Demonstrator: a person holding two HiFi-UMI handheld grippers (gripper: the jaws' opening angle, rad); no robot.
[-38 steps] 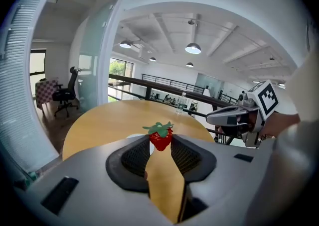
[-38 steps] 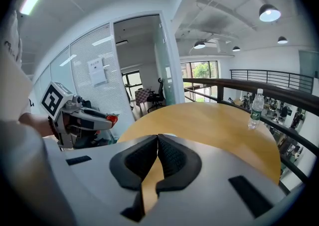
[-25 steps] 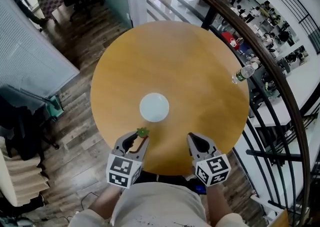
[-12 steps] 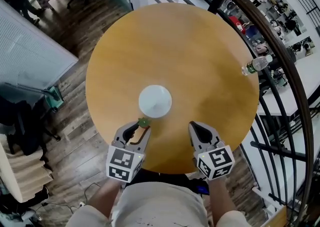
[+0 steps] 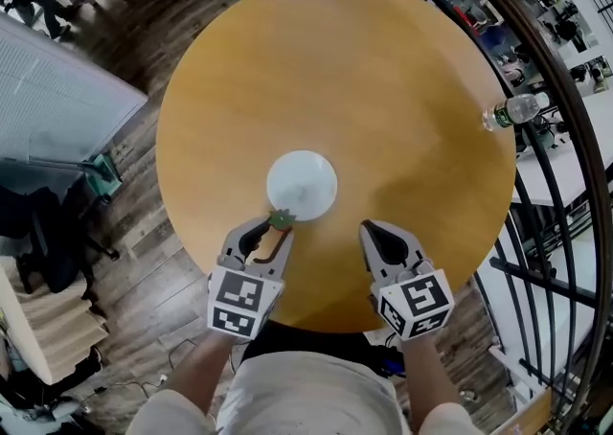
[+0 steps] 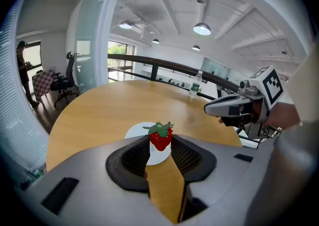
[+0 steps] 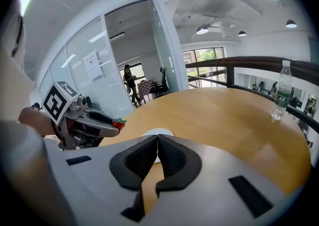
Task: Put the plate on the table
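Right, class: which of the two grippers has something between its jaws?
The left gripper: its jaws pinch a red strawberry, close to the white plate. The right gripper has its jaws together on nothing.

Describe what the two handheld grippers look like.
The left gripper and right gripper have light grey bodies tapering to two jaws lined with black ribbed pads. Each carries a white cube with black square markers. The person wears a pale top.
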